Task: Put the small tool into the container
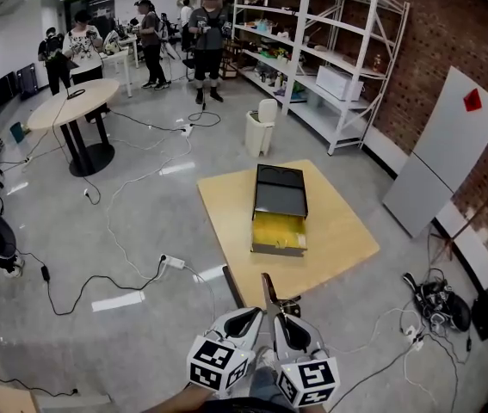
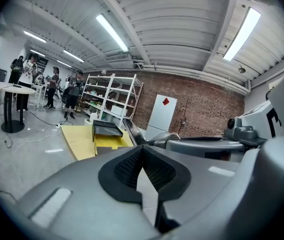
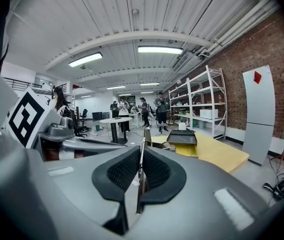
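Note:
The container (image 1: pixel 279 209) is a black box with a yellow drawer pulled out toward me. It stands on a low yellow wooden table (image 1: pixel 338 231) and also shows as the container (image 2: pixel 105 134) and the container (image 3: pixel 183 139) in the gripper views. A small dark thing (image 1: pixel 289 303) lies at the table's near edge, too small to identify. My left gripper (image 1: pixel 229 287) and right gripper (image 1: pixel 268 284) are held side by side close to my body, short of the table. Both are shut with nothing between the pads, as the left gripper (image 2: pixel 142 149) and right gripper (image 3: pixel 140 150) show.
Cables and power strips (image 1: pixel 173 262) trail over the grey floor. A white bin (image 1: pixel 260 127) and metal shelving (image 1: pixel 312 58) stand beyond the table. A white panel (image 1: pixel 446 149) leans on the brick wall. A round table (image 1: pixel 76 106) and several people are at the back left.

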`<action>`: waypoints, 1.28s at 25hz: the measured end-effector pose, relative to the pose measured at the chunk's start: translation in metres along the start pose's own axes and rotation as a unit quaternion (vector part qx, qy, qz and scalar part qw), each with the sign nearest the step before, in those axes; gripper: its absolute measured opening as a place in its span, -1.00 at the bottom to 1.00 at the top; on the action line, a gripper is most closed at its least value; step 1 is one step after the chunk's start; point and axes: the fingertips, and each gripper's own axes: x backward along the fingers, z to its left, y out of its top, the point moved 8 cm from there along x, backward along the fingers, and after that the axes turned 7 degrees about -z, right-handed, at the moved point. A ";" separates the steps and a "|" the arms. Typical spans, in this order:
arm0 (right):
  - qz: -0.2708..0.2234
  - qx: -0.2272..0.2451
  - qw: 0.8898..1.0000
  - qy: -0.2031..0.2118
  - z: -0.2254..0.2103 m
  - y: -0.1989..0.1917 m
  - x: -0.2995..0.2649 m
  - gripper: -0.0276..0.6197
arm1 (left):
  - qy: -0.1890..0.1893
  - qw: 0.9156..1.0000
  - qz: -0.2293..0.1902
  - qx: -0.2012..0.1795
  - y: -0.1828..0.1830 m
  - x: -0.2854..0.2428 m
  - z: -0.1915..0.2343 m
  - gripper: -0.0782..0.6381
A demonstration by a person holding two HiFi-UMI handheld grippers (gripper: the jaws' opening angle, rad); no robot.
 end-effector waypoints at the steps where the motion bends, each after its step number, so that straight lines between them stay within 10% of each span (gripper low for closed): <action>1: 0.000 -0.001 1.000 0.001 -0.016 -0.002 -0.013 -0.86 | 0.001 1.000 0.001 0.000 -0.001 -0.020 0.006 -0.78; 32: 0.042 0.006 0.993 0.114 -0.836 0.103 -0.532 -0.86 | 0.118 0.992 0.040 -0.008 0.119 -0.949 0.151 -0.78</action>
